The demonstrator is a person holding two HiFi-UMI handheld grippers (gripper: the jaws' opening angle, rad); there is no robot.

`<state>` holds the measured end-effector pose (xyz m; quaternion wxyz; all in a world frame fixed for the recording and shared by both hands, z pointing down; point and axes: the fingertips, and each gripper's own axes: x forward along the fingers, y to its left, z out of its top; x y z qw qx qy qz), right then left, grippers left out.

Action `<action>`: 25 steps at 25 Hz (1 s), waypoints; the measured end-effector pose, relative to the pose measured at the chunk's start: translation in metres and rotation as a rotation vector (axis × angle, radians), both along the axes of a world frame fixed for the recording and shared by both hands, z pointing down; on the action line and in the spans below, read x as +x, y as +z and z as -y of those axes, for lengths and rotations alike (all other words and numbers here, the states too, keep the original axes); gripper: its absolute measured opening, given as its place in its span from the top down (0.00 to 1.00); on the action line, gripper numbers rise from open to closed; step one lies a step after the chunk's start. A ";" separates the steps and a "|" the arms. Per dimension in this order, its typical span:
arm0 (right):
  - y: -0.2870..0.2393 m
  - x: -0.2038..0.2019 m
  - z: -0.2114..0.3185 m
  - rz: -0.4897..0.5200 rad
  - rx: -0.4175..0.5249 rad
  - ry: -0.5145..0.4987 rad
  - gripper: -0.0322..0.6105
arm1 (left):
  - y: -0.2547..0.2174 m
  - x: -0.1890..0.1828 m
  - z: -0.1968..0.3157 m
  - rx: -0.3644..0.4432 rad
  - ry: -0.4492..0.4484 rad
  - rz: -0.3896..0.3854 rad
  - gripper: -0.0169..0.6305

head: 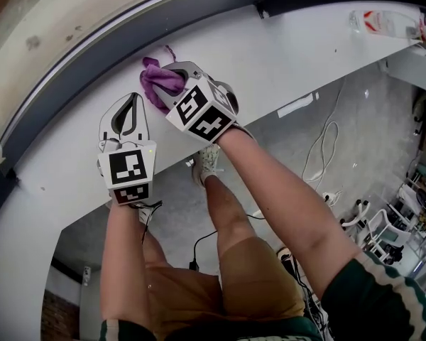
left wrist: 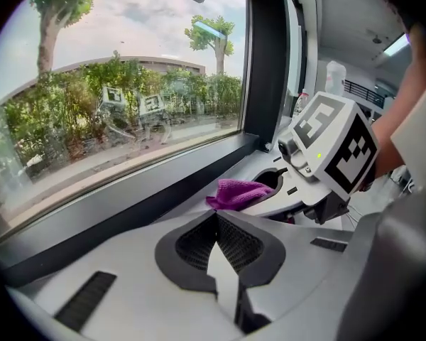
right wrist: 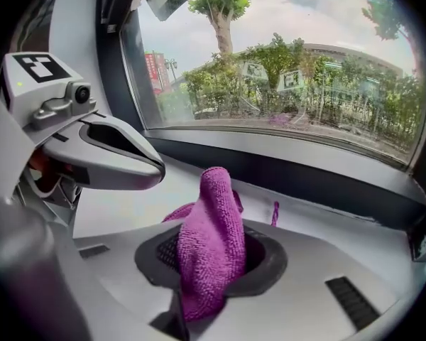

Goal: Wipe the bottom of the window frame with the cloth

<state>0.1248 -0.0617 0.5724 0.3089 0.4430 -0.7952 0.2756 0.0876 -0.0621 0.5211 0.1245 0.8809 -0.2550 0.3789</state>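
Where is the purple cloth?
In the head view, the purple cloth is pinched in the right gripper, at the white sill beside the dark window frame, just right of the left gripper.

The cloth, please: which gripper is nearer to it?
Right. The right gripper is shut on the cloth; the left gripper, shut and empty, sits alongside without touching it.

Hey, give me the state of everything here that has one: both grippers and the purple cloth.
left gripper: shut, nothing between its jaws.
right gripper: shut on the purple cloth.
purple cloth: bunched up, pinched between the right gripper's jaws, over the white sill.
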 end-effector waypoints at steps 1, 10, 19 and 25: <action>0.000 0.006 -0.002 -0.004 0.000 0.001 0.80 | 0.001 0.005 -0.001 -0.001 0.003 -0.002 0.96; 0.002 0.067 -0.017 -0.041 -0.014 0.034 0.80 | 0.000 0.053 -0.006 -0.017 0.002 -0.036 0.96; 0.001 0.108 -0.027 -0.045 -0.012 0.057 0.80 | -0.005 0.095 -0.016 -0.012 0.043 -0.048 0.96; 0.004 0.144 -0.033 -0.056 -0.016 0.061 0.80 | -0.002 0.125 -0.021 -0.020 0.057 -0.041 0.96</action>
